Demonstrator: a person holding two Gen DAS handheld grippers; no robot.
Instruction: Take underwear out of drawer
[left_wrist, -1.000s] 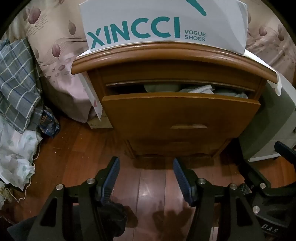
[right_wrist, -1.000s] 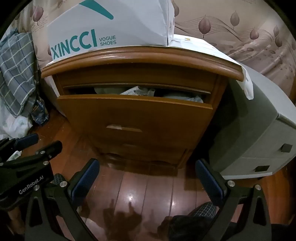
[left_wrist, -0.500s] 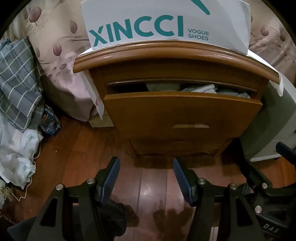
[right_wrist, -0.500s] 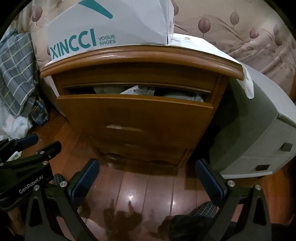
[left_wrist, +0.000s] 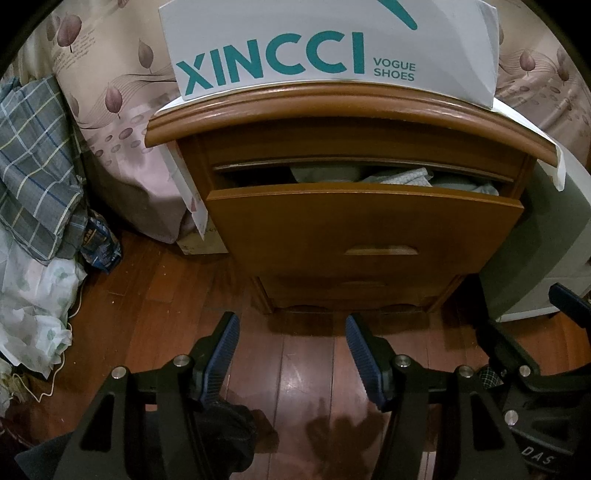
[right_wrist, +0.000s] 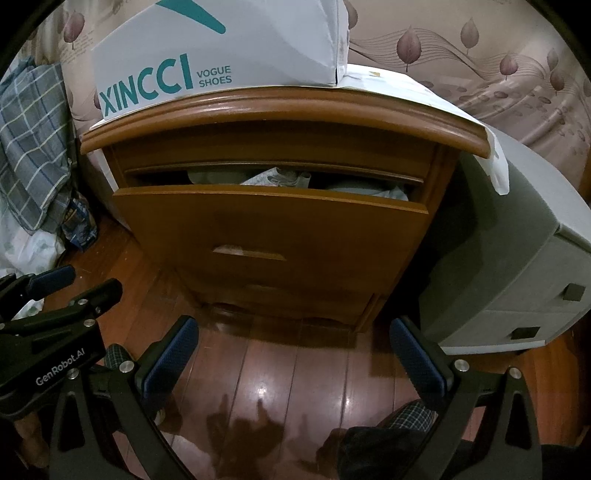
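Two hand-held grippers held above a dark red wooden floor (left_wrist: 310, 376), both aimed down and forward at a wooden nightstand (left_wrist: 351, 107). Left gripper (left_wrist: 290, 345) with blue-padded fingers (left_wrist: 221, 354) parted, nothing between them but floor. Right gripper (right_wrist: 293, 354) spread wider still, likewise empty, its blue pads (right_wrist: 417, 354) framing bare boards. Straight ahead of and above both sets of fingertips, the top drawer (left_wrist: 365, 221) pulled partway out, well apart from either tool. Inside the gap, folded underwear (left_wrist: 402, 176) in pale grey and white patterned cloth, heaped up to the drawer's upper edge, towards the right half of the opening; how many pieces, impossible to tell. On the nightstand, a white shoe box (left_wrist: 332, 48) lettered XINCCI VOGUE SHOES in teal. Right of the right gripper, just beside the nightstand, a grey plastic cabinet (right_wrist: 517, 280). Far left of the left gripper, a plaid blue-grey cloth (left_wrist: 33, 162) piled over pale printed bedding (left_wrist: 33, 306). Beyond the furniture, leaf-patterned fabric (right_wrist: 480, 62).
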